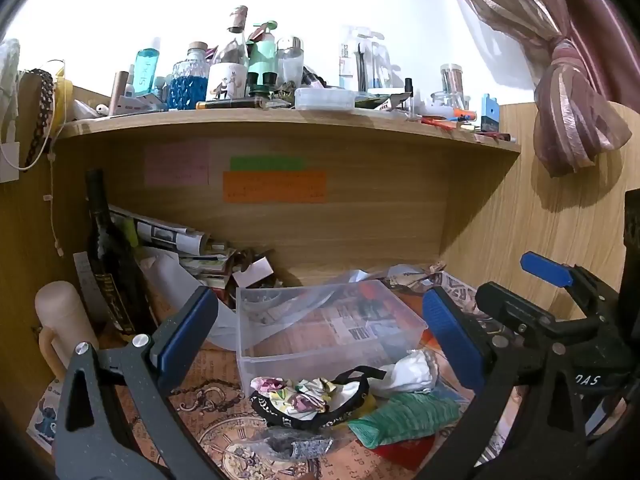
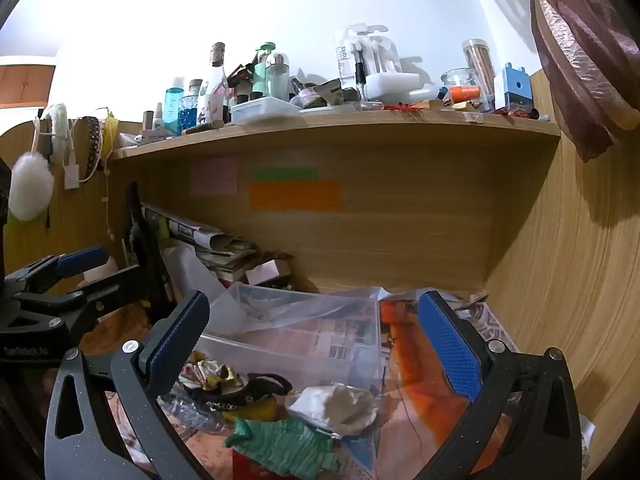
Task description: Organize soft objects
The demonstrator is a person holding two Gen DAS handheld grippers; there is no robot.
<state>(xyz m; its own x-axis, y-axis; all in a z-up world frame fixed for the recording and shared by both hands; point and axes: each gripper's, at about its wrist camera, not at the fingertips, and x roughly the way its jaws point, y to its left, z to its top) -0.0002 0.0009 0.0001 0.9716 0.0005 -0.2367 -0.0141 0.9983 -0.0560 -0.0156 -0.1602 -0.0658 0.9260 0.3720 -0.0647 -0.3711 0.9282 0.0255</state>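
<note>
Between the blue-padded left tongs (image 1: 320,336): a green ribbed cloth (image 1: 404,416), a white crumpled cloth (image 1: 408,372), a floral fabric piece (image 1: 304,394) edged by a black band, a clear plastic bin (image 1: 332,328). Beyond them, orange (image 1: 274,187), green (image 1: 267,163) and pink (image 1: 177,167) notes on wood-grain panelling.

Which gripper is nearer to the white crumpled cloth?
Right, as far as the views show. The right gripper hangs open just above the white crumpled cloth; the left gripper is open too, with the cloth toward its right finger.

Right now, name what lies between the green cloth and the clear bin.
In the left wrist view, a crumpled white cloth lies between the green cloth and the clear bin.
</note>
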